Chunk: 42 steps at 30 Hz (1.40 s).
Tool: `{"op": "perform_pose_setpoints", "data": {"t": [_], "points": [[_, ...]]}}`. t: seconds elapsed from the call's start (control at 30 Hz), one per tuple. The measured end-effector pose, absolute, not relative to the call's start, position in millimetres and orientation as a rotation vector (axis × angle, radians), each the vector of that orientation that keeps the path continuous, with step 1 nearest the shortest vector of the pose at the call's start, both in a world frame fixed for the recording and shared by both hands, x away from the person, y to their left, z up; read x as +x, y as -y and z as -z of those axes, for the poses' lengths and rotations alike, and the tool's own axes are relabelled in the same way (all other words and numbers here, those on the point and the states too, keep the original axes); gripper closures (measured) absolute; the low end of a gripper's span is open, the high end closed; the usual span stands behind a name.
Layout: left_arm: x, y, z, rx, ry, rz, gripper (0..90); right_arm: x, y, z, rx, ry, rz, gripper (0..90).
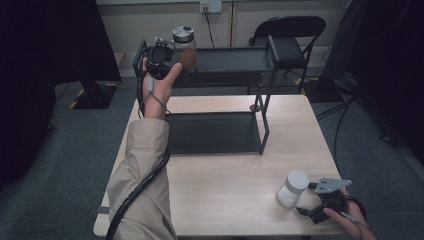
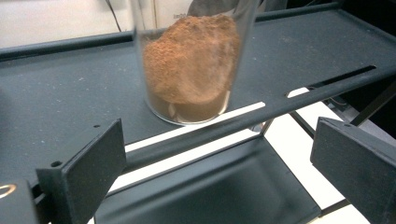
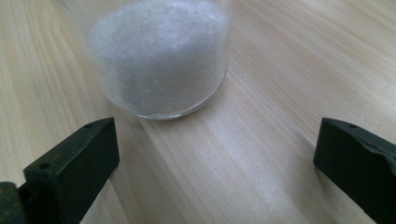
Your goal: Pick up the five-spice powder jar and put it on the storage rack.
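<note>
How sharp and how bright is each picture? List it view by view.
High view: dim and bluish, dark at both upper corners, the shelf fairly sharp. Left gripper view: the brown powder jar slightly soft, a bright wall strip behind it. Right gripper view: the white powder jar soft, a pale sheen on the table.

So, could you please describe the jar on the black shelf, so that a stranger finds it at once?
Find the black two-level rack on the wooden table. On its top shelf, at the left end, stands a clear jar. It holds brown powder and has a silver lid, while the other jar holds white powder.
</note>
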<state>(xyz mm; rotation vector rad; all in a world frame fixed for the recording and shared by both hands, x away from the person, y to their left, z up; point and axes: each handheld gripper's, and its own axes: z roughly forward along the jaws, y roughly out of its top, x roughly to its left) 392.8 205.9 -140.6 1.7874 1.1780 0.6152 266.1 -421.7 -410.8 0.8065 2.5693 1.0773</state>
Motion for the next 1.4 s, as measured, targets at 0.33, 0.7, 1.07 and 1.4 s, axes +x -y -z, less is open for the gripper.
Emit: {"op": "perform_pose_setpoints", "data": {"t": [0.33, 0.7, 1.07, 1.4], "points": [[381.0, -203.4, 153.8, 1.786, -1.165, -0.605, 2.9, 266.1, 421.7, 410.7, 0.806, -2.569, -1.077, 0.0], [376.8, -204.5, 179.2, 1.773, -1.175, -0.581, 2.9, 266.2, 421.7, 410.7, 0.806, -2.569, -1.077, 0.0], [376.8, -201.4, 210.2, 1.754, -1.163, -0.563, 2.9, 266.0, 421.7, 410.9, 0.807, -2.568, -1.079, 0.0], [379.8, -194.1, 232.2, 1.760, -1.174, -0.541, 2.9, 266.1, 421.7, 411.0, 0.806, -2.568, -1.079, 0.0]]}}
